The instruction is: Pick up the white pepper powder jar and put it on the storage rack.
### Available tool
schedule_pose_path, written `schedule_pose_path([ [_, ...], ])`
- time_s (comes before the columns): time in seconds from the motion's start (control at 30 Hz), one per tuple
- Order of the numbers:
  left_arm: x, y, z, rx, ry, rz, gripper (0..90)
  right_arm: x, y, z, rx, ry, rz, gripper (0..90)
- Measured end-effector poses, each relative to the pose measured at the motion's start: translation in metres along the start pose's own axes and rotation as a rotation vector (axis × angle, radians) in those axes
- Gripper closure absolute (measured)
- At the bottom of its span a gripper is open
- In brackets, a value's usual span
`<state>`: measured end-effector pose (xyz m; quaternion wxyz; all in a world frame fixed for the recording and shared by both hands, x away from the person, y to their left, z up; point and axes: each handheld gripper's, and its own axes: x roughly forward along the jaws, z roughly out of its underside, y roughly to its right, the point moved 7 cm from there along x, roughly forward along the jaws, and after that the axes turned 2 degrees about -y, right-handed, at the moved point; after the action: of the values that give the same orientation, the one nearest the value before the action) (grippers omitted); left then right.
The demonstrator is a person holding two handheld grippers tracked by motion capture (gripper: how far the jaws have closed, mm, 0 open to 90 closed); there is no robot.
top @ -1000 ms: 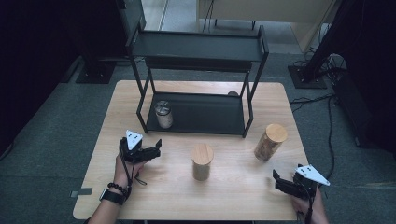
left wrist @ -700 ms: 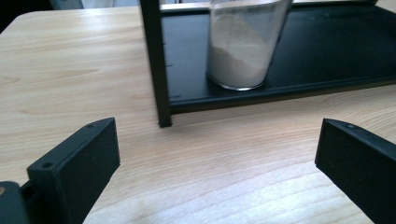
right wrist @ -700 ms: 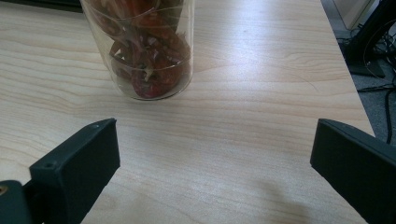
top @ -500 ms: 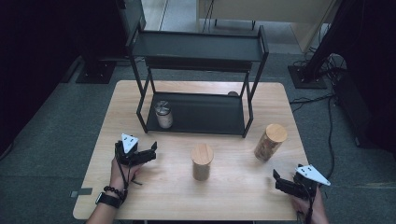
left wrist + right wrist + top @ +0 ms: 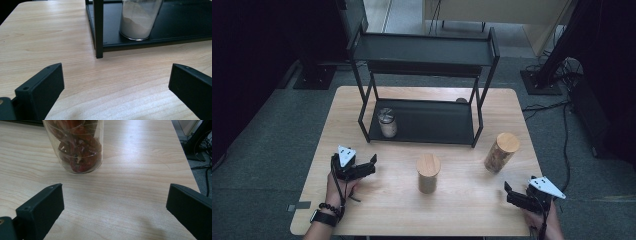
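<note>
— Status? Risks?

— My left gripper gapes wide, empty; the powder jar stands ahead on the rack shelf. Clipping the rack's post could topple it. My right gripper, equally wide, faces the chilli jar.

— Count?

— Three jars, including the middle jar, contents unclear; one rack.

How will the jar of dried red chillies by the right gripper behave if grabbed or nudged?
The chilli jar looks clear, smooth and round, so probably slippery between flat jaws. It stands tall on a narrow base, so a high push may tip it. Dried contents suggest it is light.
</note>
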<state>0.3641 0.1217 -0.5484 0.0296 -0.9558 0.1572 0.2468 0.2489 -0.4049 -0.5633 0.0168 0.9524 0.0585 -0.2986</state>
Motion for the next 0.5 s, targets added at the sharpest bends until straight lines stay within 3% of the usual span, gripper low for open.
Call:
schedule_pose_path([
  [0.5, -0.016, -0.016, 0.008, -0.022, 0.001, -0.028, 0.3, 0.0, 0.0, 0.0, -0.003, -0.001, 0.004, 1.2],
])
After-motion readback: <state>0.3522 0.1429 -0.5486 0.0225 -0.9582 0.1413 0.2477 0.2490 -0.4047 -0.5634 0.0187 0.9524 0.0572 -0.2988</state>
